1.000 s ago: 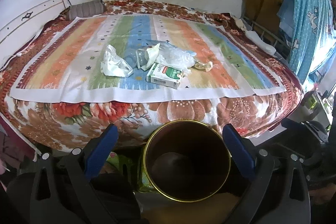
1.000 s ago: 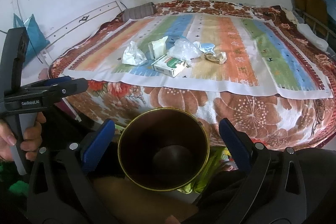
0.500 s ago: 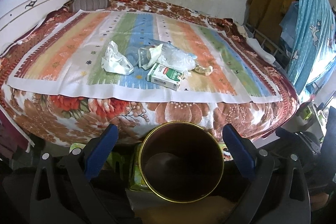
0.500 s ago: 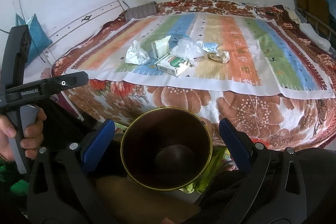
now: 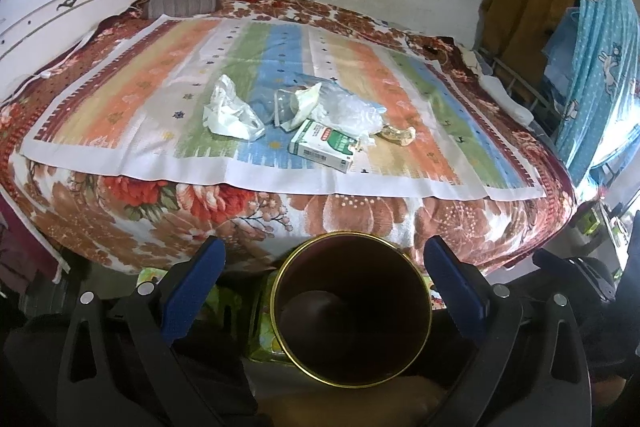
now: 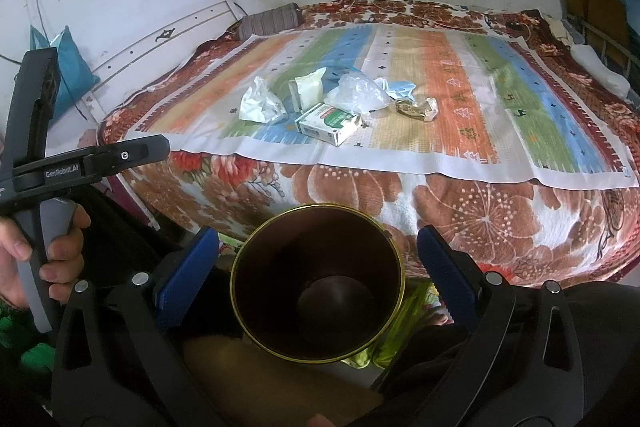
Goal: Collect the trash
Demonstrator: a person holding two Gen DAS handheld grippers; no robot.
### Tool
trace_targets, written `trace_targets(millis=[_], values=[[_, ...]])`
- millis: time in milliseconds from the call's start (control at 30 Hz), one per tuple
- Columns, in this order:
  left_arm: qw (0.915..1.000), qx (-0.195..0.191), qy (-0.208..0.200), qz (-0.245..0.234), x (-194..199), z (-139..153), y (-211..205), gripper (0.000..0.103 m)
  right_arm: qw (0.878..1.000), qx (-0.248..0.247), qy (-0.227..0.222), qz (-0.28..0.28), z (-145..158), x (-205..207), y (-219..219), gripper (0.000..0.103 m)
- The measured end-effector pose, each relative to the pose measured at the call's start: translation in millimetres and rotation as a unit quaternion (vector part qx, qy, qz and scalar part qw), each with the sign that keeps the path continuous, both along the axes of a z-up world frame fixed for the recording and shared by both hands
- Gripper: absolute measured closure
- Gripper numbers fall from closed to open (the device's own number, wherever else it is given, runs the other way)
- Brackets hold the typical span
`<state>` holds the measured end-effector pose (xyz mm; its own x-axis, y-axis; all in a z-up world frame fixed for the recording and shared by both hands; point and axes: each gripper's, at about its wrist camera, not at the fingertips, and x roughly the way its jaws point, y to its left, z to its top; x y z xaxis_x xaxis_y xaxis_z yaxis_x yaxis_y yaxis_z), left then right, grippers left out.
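Note:
A pile of trash lies on the striped cloth on the bed: a crumpled white bag [image 5: 230, 113] [image 6: 260, 103], a green and white carton [image 5: 324, 145] [image 6: 328, 125], clear plastic [image 5: 348, 109] [image 6: 360, 93], a cream packet [image 5: 304, 103] [image 6: 308, 89] and a brown wrapper [image 5: 400, 135] [image 6: 416, 108]. A dark bin with a gold rim [image 5: 352, 311] [image 6: 318, 283] stands on the floor before the bed. My left gripper [image 5: 324, 291] and right gripper [image 6: 318, 275] are both open and empty, above the bin, well short of the trash.
The bed [image 5: 120, 211] has a floral blanket and a striped pillow [image 5: 182, 1] at the back. A blue curtain [image 5: 596, 39] hangs at the right. The left gripper's handle and hand [image 6: 44, 187] show at the left in the right wrist view.
Both cameras have risen and tilted a little; the bed and trash sit slightly nearer the middle. Both grippers stay open and empty.

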<state>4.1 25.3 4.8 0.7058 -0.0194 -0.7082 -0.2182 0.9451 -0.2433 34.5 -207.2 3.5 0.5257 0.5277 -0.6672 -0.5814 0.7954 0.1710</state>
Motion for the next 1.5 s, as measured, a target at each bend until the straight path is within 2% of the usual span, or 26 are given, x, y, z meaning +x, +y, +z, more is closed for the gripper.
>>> trace_targets(millis=[567, 733, 967, 1033, 1133, 1200, 1367, 1433, 1500], values=[[0.9992, 0.040, 0.007, -0.003, 3, 2, -12, 0.006, 1.000, -0.002, 0.001, 0.009, 0, -3, 2, 0.009], [0.9997, 0.021, 0.004, -0.008, 4, 1, -8, 0.006, 1.000, -0.001, 0.003, 0.011, -1, -2, 2, 0.009], [0.9995, 0.029, 0.003, -0.011, 8, 0, -11, 0.006, 1.000, -0.003, 0.017, 0.023, -5, 4, 8, 0.009], [0.9994, 0.027, 0.006, -0.021, 11, 0, -12, 0.006, 1.000, 0.000, 0.020, 0.025, -5, 8, 9, 0.009], [0.9994, 0.028, 0.018, -0.004, 20, -1, -6, 0.006, 0.999, 0.007, 0.030, 0.028, -4, 16, 11, 0.009], [0.9997, 0.014, 0.022, -0.003, 31, 0, 1, 0.006, 0.999, 0.008, 0.032, 0.031, -3, 22, 13, 0.009], [0.9993, 0.028, 0.023, 0.012, 45, 5, 9, 0.006, 0.999, 0.008, 0.035, 0.034, 1, 42, 21, 0.009], [0.9990, 0.031, 0.028, 0.018, 51, 6, 13, 0.006, 0.999, 0.001, 0.038, 0.036, 2, 52, 26, 0.009], [0.9992, 0.018, 0.033, 0.010, 58, 8, 19, 0.006, 0.999, -0.018, 0.035, 0.034, 0, 63, 32, 0.009]])
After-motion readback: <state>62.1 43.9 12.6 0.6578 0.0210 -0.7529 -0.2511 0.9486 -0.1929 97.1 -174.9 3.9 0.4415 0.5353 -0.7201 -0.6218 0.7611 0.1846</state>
